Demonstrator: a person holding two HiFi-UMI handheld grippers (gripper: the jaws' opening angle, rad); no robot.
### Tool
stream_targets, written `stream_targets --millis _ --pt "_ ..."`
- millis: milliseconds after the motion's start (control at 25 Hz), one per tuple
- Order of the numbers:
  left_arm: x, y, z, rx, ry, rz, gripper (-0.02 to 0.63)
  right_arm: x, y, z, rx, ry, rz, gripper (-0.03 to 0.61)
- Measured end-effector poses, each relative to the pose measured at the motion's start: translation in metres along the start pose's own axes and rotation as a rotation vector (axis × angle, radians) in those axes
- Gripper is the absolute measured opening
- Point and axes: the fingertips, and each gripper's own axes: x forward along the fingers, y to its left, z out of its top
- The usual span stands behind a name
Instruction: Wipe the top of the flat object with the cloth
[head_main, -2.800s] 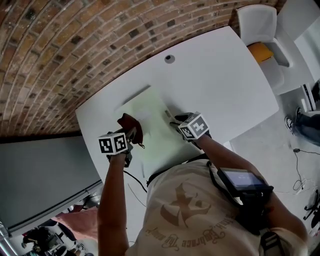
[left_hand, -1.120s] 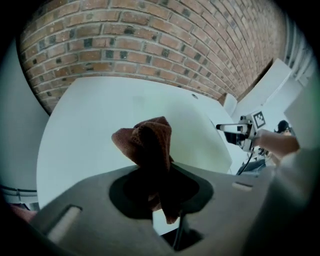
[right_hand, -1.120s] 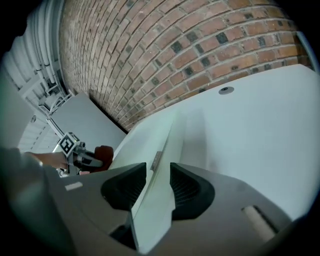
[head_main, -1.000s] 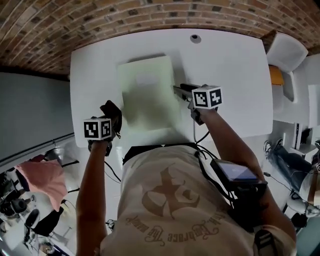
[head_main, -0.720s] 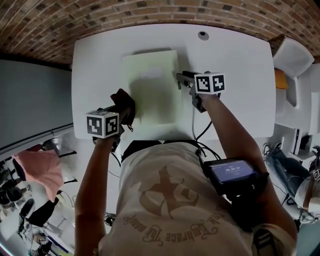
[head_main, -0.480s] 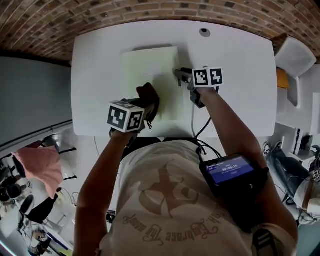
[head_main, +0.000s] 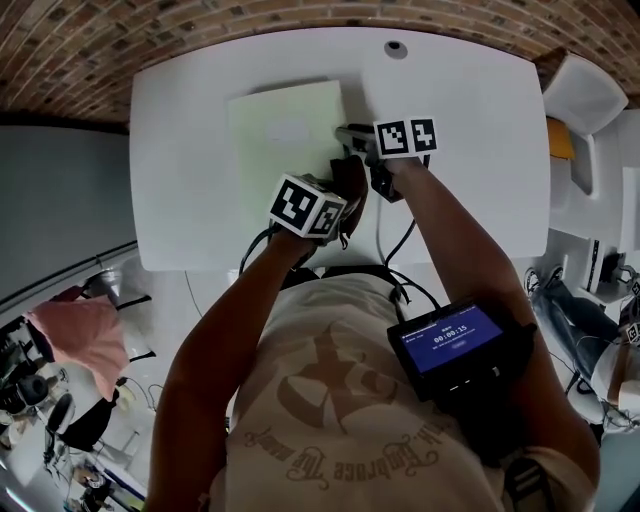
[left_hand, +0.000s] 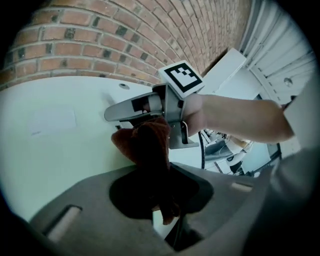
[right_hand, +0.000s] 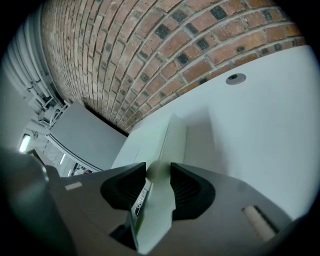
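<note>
The white rounded-corner table (head_main: 470, 120) carries a pale green flat rectangular board (head_main: 280, 135) left of its middle. The board's far edge lies near the table's far edge, and its near edge stops short of the near edge. To the right of the board the tabletop is wide and bare out to the right edge. A narrower bare strip runs along the left edge. A small round grey grommet (head_main: 396, 47) sits by the far edge.

Both forearms reach forward from the body. The left one angles inward, so the two tools end up just beside each other at the board's right edge. The right gripper (right_hand: 158, 172) is clamped on that right edge, with the thin board pinched between its jaws. The left gripper (left_hand: 159, 175) has its jaws closed on a dark brown crumpled cloth (left_hand: 147, 142).

The wad of cloth bulges out ahead of the jaws, over the board's right edge toward its near corner. Whether it presses on the board cannot be told. The board's top looks plain, smooth and matte.
</note>
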Motion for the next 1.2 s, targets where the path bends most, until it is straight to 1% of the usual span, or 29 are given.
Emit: stream_targets --millis 120,320,440,720,920,1040,1120,1200 --pt "-0.001 0.012 -0.009 -0.034 0.018 0.042 0.081 0.001 0.000 -0.001 -0.006 0.000 -0.005 0.166" --pt "-0.032 0.043 -0.027 -0.113 0.001 0.129 0.081 0.000 -0.001 -0.002 -0.011 0.002 -0.006 0.166" --pt "-0.060 0.067 -0.045 -0.185 -0.032 0.178 0.081 0.000 -0.001 -0.002 -0.016 0.003 -0.010 0.166" --pt "-0.131 0.119 -0.095 -0.366 -0.142 0.283 0.081 0.000 -0.001 -0.003 -0.023 0.006 -0.013 0.167" --pt "-0.170 0.143 -0.130 -0.461 -0.177 0.365 0.081 -0.001 0.001 -0.003 -0.024 0.004 -0.020 0.166" --pt "-0.181 0.136 -0.135 -0.463 -0.196 0.364 0.081 0.000 0.000 -0.002 -0.025 0.002 -0.024 0.166" --pt "-0.177 0.121 -0.125 -0.427 -0.208 0.331 0.081 0.000 0.000 -0.002 -0.024 -0.002 -0.025 0.166" --pt "-0.167 0.102 -0.109 -0.374 -0.211 0.287 0.081 0.000 0.000 -0.002 -0.021 -0.008 -0.025 0.166"
